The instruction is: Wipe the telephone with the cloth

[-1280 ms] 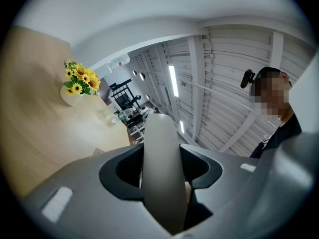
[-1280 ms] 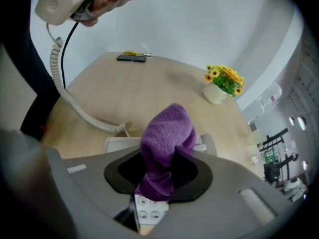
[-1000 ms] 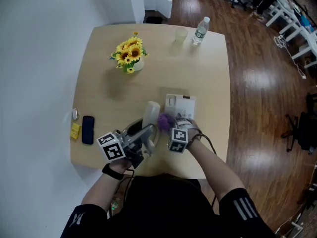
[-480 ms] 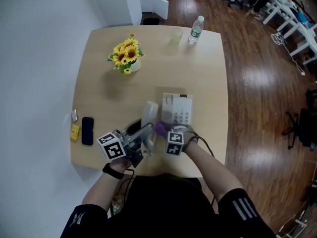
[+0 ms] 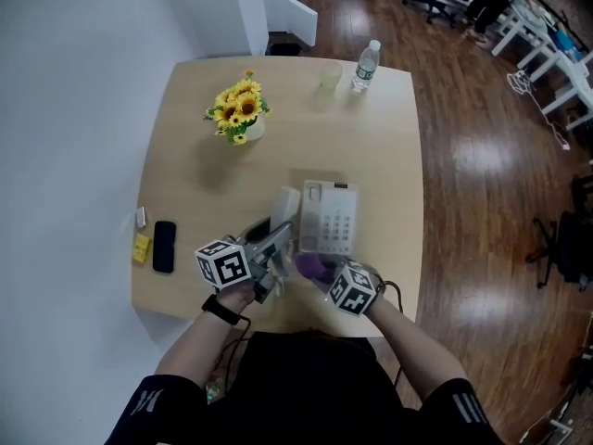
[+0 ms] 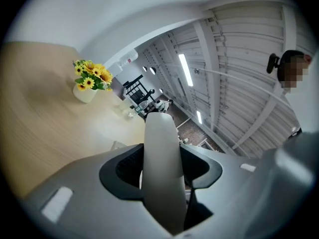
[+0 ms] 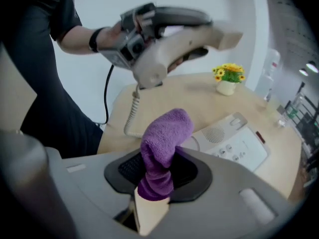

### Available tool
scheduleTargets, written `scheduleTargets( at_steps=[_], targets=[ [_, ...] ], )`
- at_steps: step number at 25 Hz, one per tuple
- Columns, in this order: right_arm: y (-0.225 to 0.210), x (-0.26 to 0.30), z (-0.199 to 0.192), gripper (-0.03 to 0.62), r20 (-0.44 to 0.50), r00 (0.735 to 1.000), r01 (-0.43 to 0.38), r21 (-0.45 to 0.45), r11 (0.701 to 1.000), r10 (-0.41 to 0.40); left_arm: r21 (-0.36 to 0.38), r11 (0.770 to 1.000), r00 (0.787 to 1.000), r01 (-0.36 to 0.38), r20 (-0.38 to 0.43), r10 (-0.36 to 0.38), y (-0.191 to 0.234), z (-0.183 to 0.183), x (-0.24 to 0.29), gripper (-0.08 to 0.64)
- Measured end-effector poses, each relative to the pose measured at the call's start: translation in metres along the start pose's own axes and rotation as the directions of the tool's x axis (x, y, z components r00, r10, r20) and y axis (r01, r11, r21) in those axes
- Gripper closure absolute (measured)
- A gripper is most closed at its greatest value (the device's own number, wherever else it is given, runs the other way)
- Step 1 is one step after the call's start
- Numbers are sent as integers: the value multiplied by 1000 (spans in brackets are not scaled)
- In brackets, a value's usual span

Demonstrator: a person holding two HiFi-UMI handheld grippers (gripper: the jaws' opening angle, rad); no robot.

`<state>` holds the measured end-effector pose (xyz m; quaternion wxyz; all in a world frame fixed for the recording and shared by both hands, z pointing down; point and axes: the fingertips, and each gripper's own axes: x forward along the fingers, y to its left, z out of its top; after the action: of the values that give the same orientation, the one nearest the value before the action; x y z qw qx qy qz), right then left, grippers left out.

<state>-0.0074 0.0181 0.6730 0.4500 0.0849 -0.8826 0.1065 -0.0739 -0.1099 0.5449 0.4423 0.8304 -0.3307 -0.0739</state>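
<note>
The left gripper (image 6: 162, 176) is clamping its jaws firmly on the telephone handset (image 6: 160, 148), which is filling the gap between them and sticking out well past the tips. The right gripper view is showing this handset (image 7: 184, 44) being held up in the air, clear of the table, with the coiled cord (image 7: 132, 111) hanging down from its near end. In the head view the left gripper (image 5: 276, 241) is sitting at the near edge of the table (image 5: 371, 156), and the handset (image 5: 283, 208) is reaching away from it, just left of the telephone base (image 5: 331, 216).

The right gripper (image 7: 155, 180) is pinching its jaws together on the purple cloth (image 7: 162, 143), a bunched wad of which is standing up beyond the tips. From above, the right gripper (image 5: 320, 269) is hovering at the near end of the base with the cloth (image 5: 309, 266) just beside the base's near left corner; whether the cloth is touching it cannot be told. The base (image 7: 234, 141) is lying flat on the table, keypad up, its cradle empty.

Farther out, a pot of sunflowers (image 5: 238, 109) is standing towards the far left, with a plastic cup (image 5: 330, 74) and a water bottle (image 5: 367, 63) at the far edge. A black mobile phone (image 5: 164, 245) and yellow sticky notes (image 5: 140, 246) are lying near the left edge.
</note>
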Motion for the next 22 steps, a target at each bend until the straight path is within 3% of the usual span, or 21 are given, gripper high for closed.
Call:
scheduleTargets(
  at_steps=[4, 8, 12, 17, 22],
  targets=[
    [-6, -54, 0, 465, 162, 980, 75, 214, 974, -111, 52, 985, 983, -165, -79, 168, 27, -16, 28, 348],
    [-20, -99, 0, 465, 273, 939, 99, 375, 922, -211, 102, 939, 932, -330, -124, 341, 57, -33, 58, 348],
    [-34, -130, -3, 465, 308, 904, 144, 432, 890, -296, 180, 873, 862, -454, -162, 481, 86, -54, 84, 348],
    [-31, -151, -5, 463, 342, 880, 150, 457, 877, -329, 242, 833, 814, -498, -202, 545, 101, -73, 102, 348],
    [-20, -160, -17, 463, 347, 875, 147, 474, 868, -338, 272, 789, 764, -551, -217, 608, 110, -86, 108, 347]
  ],
)
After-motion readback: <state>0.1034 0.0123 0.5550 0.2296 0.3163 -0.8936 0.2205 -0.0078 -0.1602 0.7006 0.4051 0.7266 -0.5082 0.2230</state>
